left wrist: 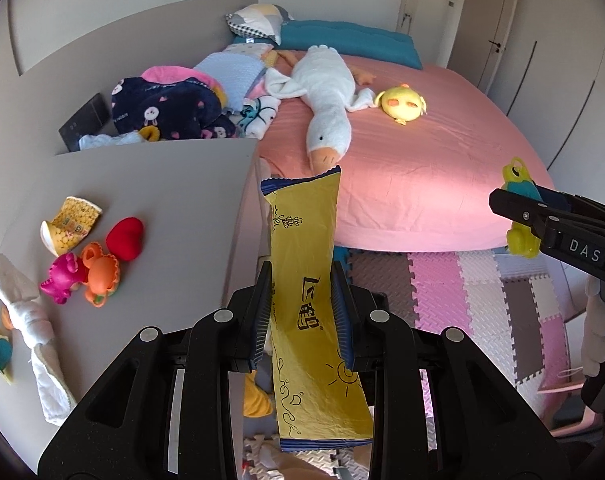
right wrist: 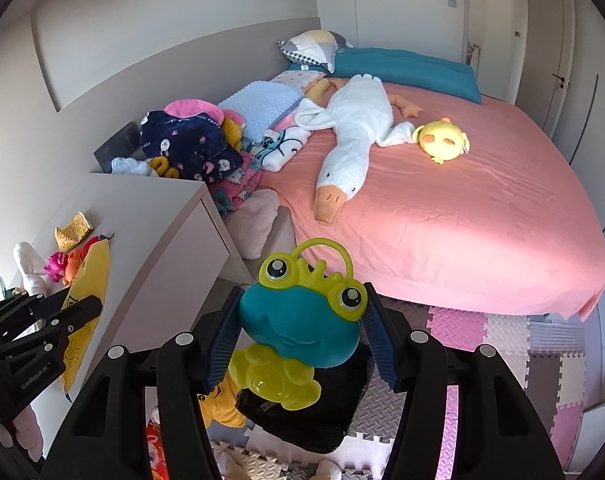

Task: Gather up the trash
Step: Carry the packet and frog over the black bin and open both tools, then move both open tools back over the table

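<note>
Wrapper first: a long yellow snack wrapper (left wrist: 306,300) stands upright at lower centre of the left wrist view, pinched about its middle by the left gripper (left wrist: 304,316), whose jaws are closed tight on the thin film. Held so, it is likely being carried off as trash.

At lower centre of the right wrist view the right gripper (right wrist: 300,336) has its jaws partway open around a teal and lime toy frog (right wrist: 302,320), gripped at the sides of its head; that is a toy, not rubbish, so probably it is being tidied along the way.

At the left of the left wrist view the tabletop (left wrist: 174,208) carries a crumpled yellow paper cup (left wrist: 72,228), seemingly trash too, beside a red heart (left wrist: 125,238) and small toys. No bin shows in either view.
</note>
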